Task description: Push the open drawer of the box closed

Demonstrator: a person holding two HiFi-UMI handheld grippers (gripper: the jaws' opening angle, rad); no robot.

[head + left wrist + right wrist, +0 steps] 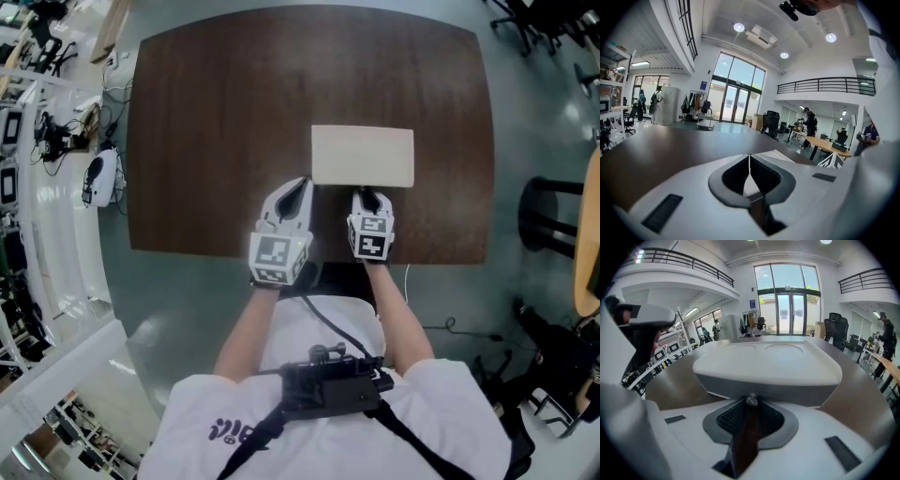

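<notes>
A cream box [363, 156] sits on the brown table [216, 122], near its front edge. No drawer shows sticking out of the box in the head view. My right gripper [368, 200] is at the box's front face. In the right gripper view its jaws are closed around a small silvery drawer knob [751, 400], with the box front [764, 391] right ahead. My left gripper [297, 185] is just left of the box's front left corner, shut and empty. The left gripper view shows its fingers meeting in a thin line, with the box corner [777, 155] just beyond.
The table's front edge [225, 251] runs right under both grippers. Shelving with equipment [37, 141] stands to the left, and a black stool [548, 214] and a wooden tabletop edge [589, 244] to the right. Cables hang from the rig on the person's chest [333, 380].
</notes>
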